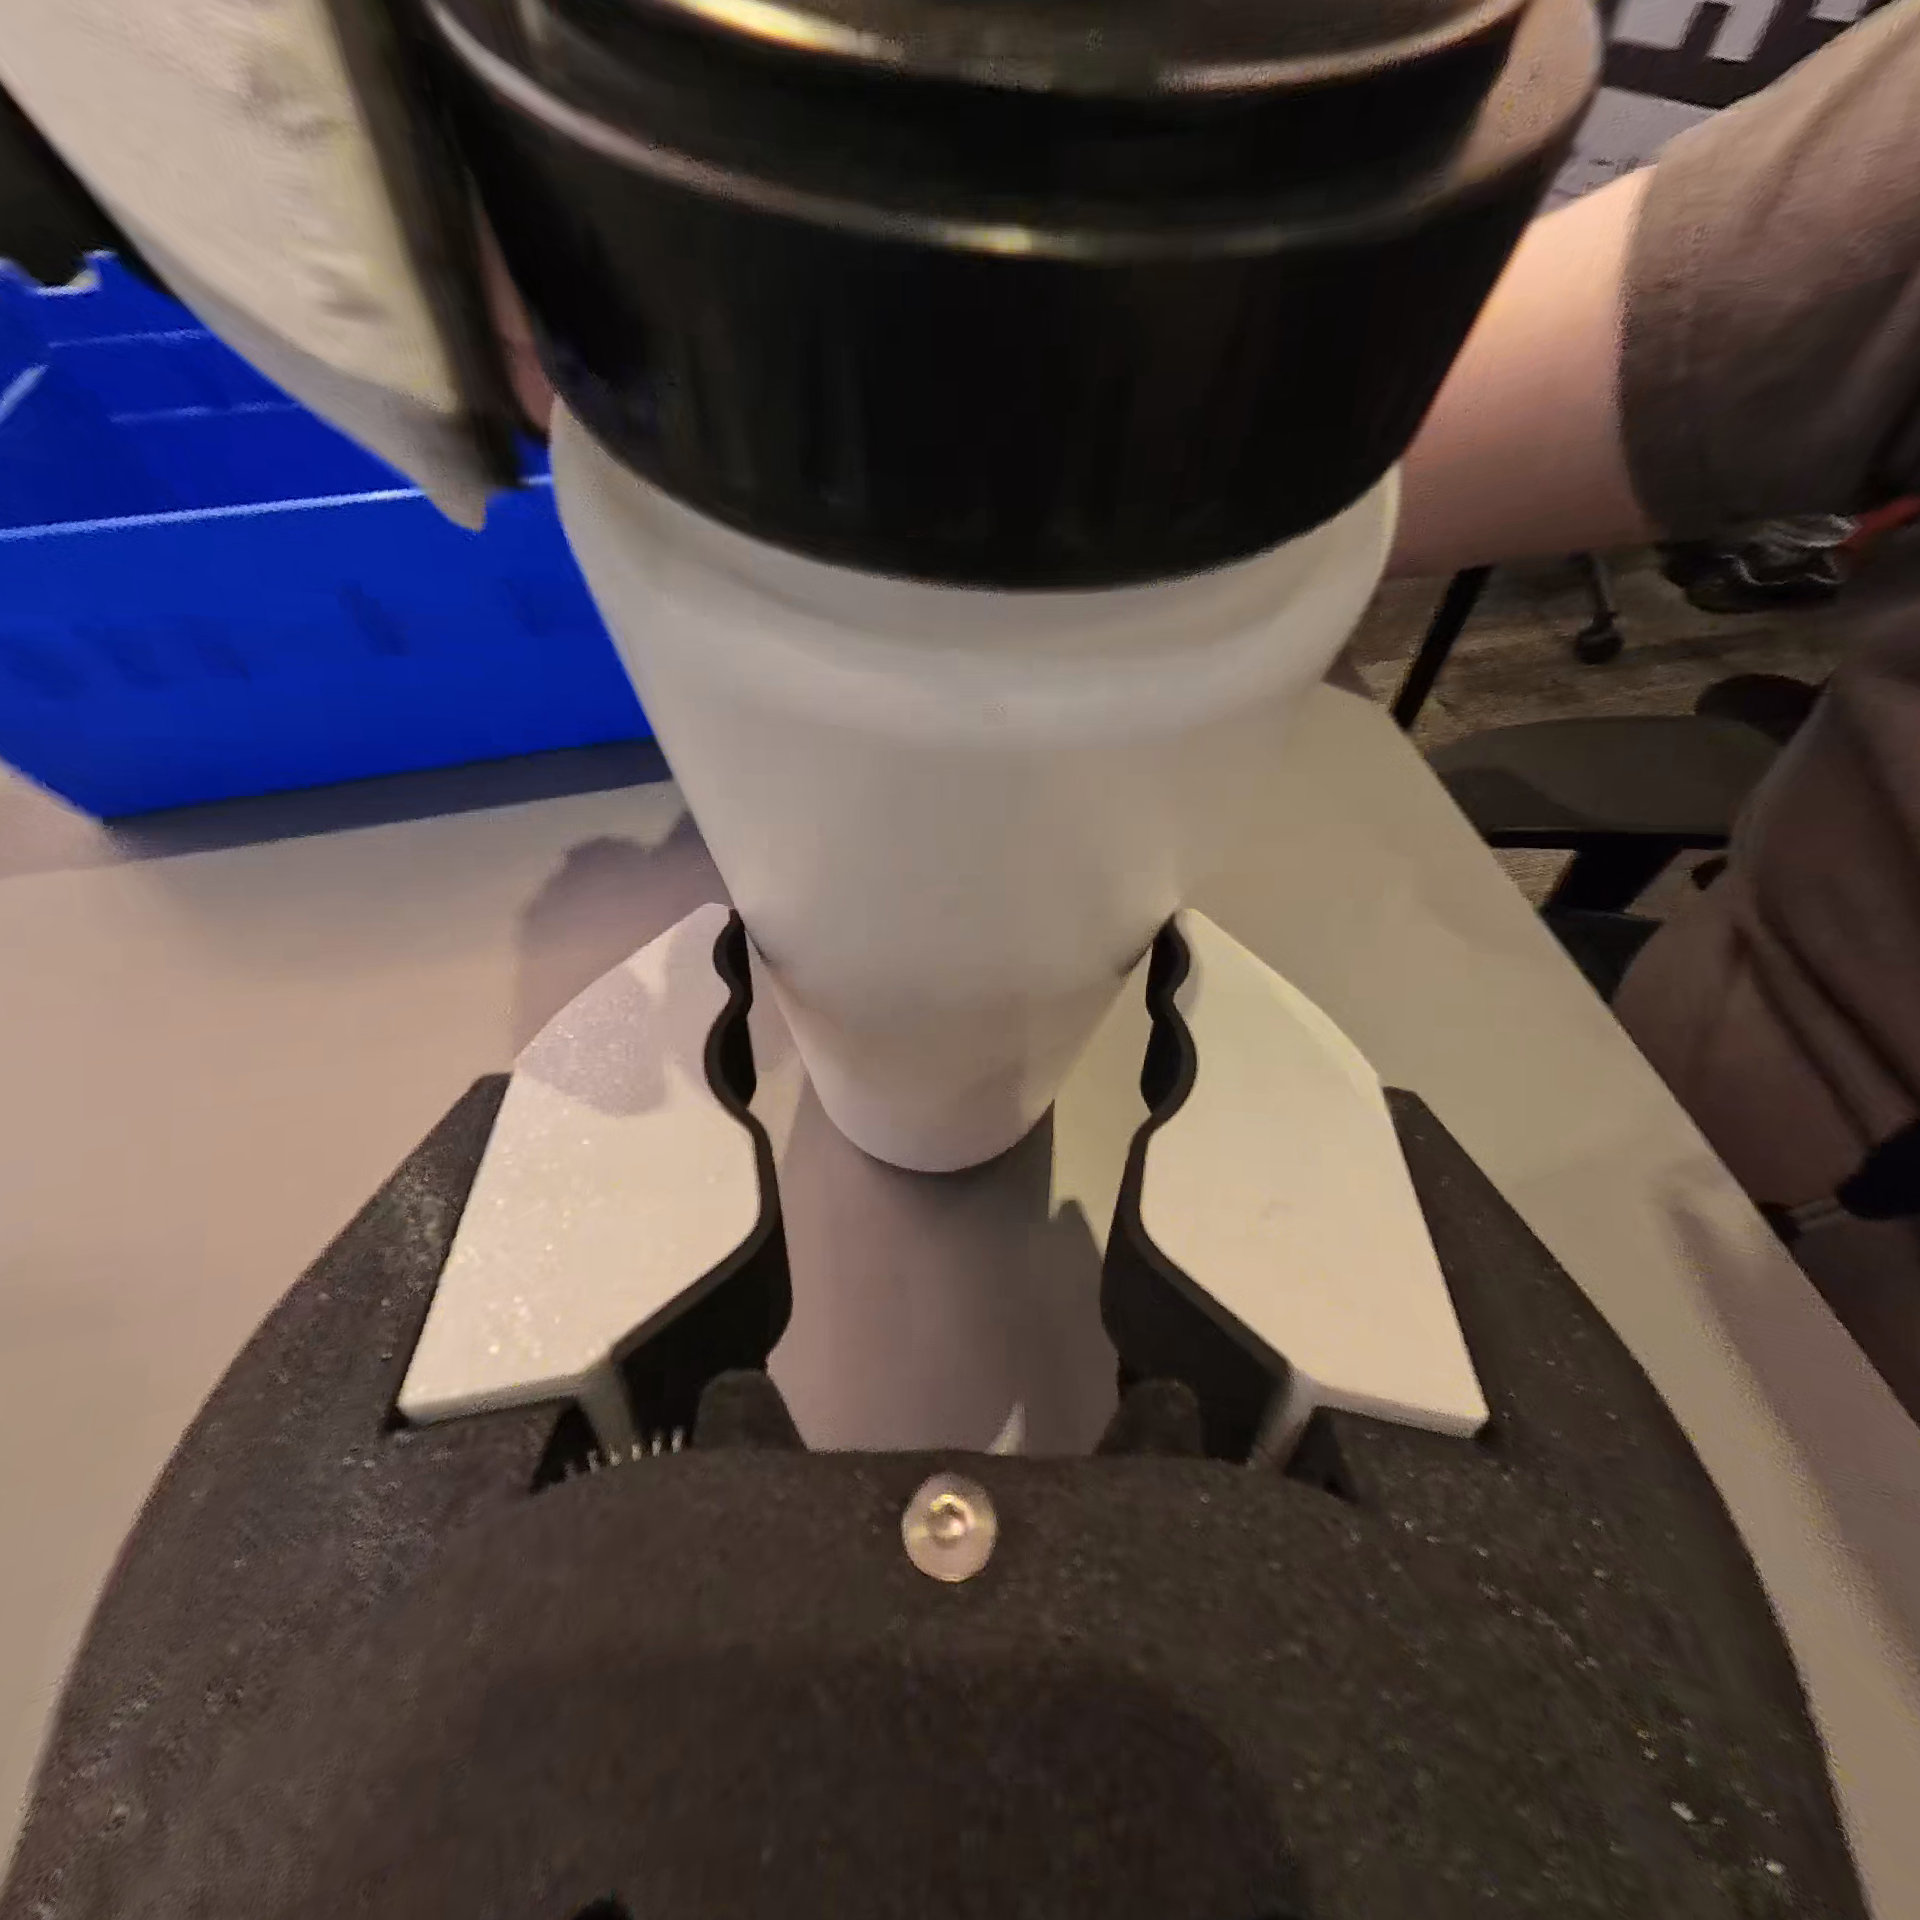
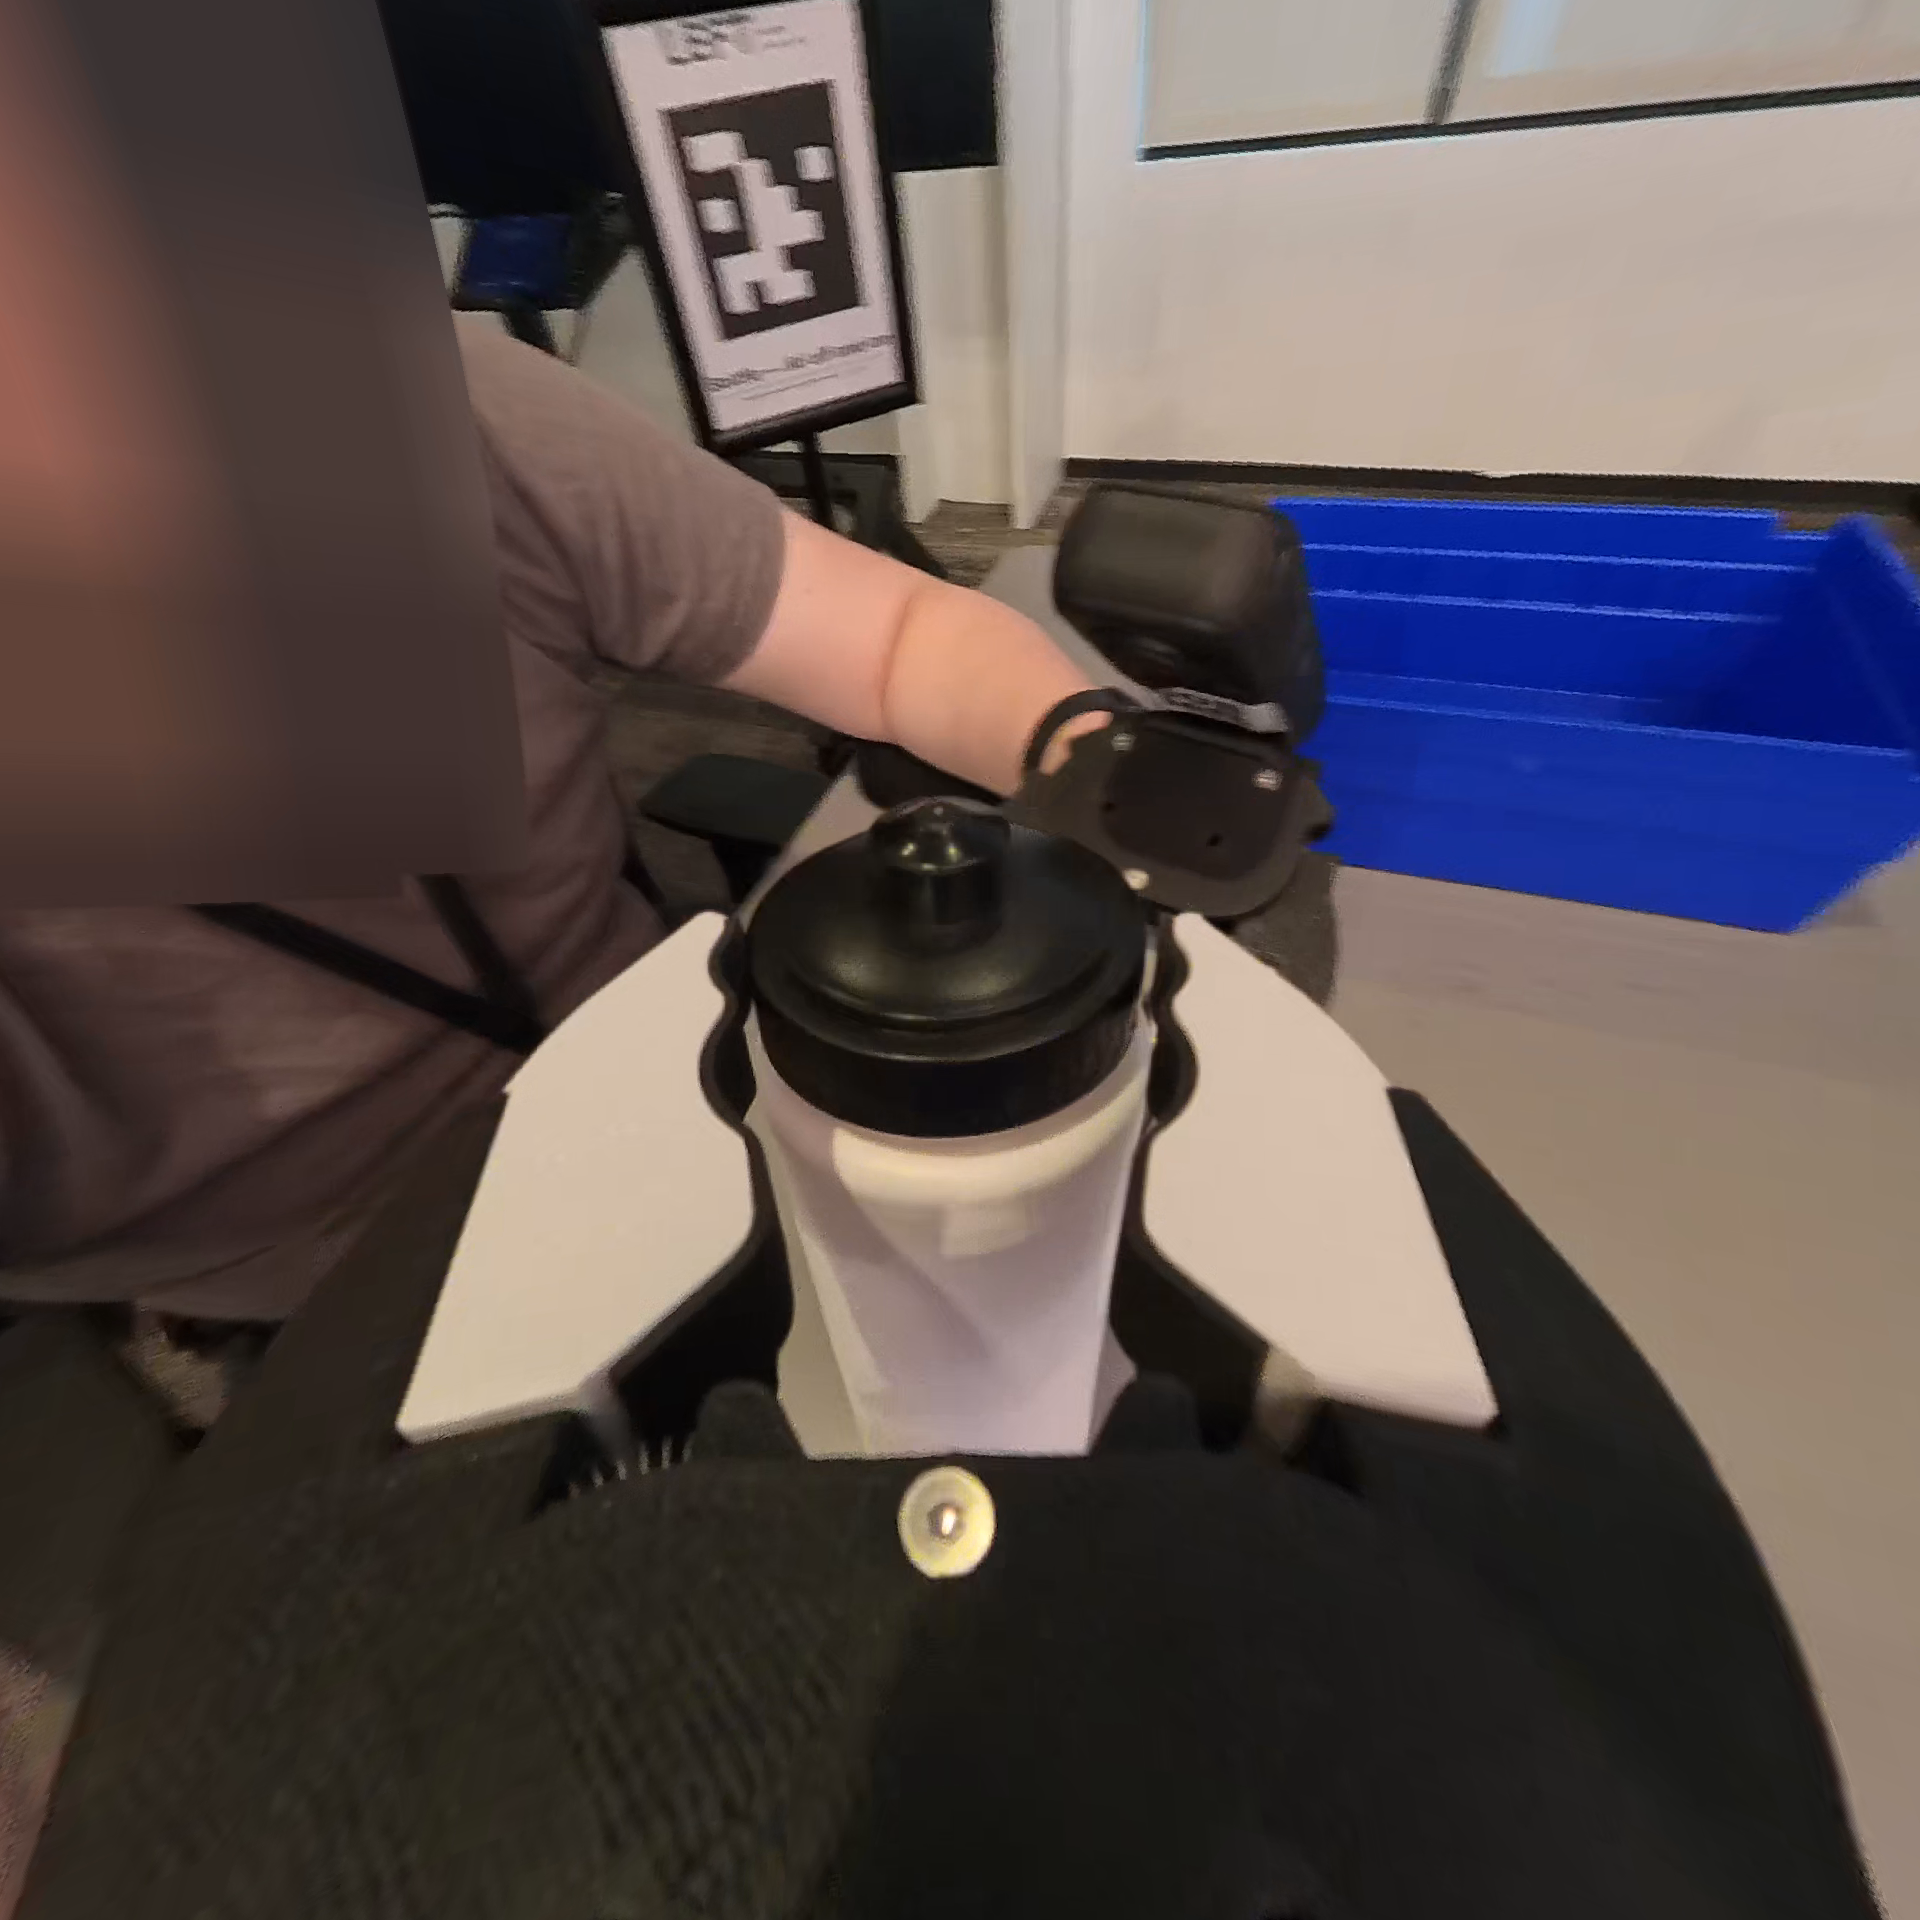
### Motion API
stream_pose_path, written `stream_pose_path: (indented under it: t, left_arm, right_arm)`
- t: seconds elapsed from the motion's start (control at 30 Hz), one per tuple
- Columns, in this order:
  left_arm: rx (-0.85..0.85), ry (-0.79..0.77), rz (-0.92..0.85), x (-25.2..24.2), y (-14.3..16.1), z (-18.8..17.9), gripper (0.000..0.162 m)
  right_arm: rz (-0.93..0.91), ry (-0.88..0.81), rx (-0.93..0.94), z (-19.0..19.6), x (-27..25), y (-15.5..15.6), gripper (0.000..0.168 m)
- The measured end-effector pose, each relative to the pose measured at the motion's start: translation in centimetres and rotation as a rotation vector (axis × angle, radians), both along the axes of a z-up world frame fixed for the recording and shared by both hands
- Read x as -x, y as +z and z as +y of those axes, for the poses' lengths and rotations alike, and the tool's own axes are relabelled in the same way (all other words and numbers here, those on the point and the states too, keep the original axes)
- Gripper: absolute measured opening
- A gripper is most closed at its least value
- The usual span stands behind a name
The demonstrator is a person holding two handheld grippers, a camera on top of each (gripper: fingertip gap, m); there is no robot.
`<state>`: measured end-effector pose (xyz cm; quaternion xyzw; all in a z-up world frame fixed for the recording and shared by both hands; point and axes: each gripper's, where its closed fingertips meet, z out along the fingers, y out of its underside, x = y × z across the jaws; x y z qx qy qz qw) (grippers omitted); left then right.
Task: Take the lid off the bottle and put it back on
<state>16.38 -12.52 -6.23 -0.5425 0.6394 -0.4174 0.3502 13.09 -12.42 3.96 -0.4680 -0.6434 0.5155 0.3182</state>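
A white bottle (image 1: 966, 810) with a ribbed black lid (image 1: 987, 395) fills the left wrist view. My left gripper (image 1: 951, 956) is shut on the bottle's body, both pads pressed against its sides, and its base is down by the grey table (image 1: 260, 1039). In the right wrist view my right gripper (image 2: 945, 945) is shut on the lid (image 2: 940, 997), which sits on the bottle (image 2: 956, 1278) and has a spout on top. One right finger (image 1: 343, 260) shows beside the lid. The left gripper's body (image 2: 1174, 800) is behind the bottle.
A blue bin (image 1: 260, 582) stands on the table behind the bottle, seen also in the right wrist view (image 2: 1621, 748). The person's arm (image 2: 935, 665) and torso are close by. A marker board on a stand (image 2: 769, 218) and a black chair (image 1: 1600, 779) are off the table.
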Motion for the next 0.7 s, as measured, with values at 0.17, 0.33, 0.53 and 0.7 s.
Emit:
stream_pose_path:
  t: [0.17, 0.33, 0.53, 0.7]
  left_arm:
    - [0.011, 0.252, -0.025, 0.8, 0.1, 4.8, 0.074]
    - [0.034, 0.464, -0.039, 2.4, 0.2, 8.5, 0.074]
    - [0.005, 0.546, -0.024, 2.9, 0.1, 9.4, 0.074]
    - [-0.014, 0.481, -0.014, 2.6, 0.1, 8.7, 0.074]
  right_arm:
    - [0.069, -0.352, -0.091, 5.2, 0.9, 1.4, 0.091]
    - [0.045, -0.640, -0.165, 8.8, 1.3, 1.2, 0.092]
    - [0.008, -0.769, -0.218, 9.5, 2.6, 0.1, 0.084]
    - [-0.032, -0.666, -0.202, 8.5, 2.2, -0.1, 0.076]
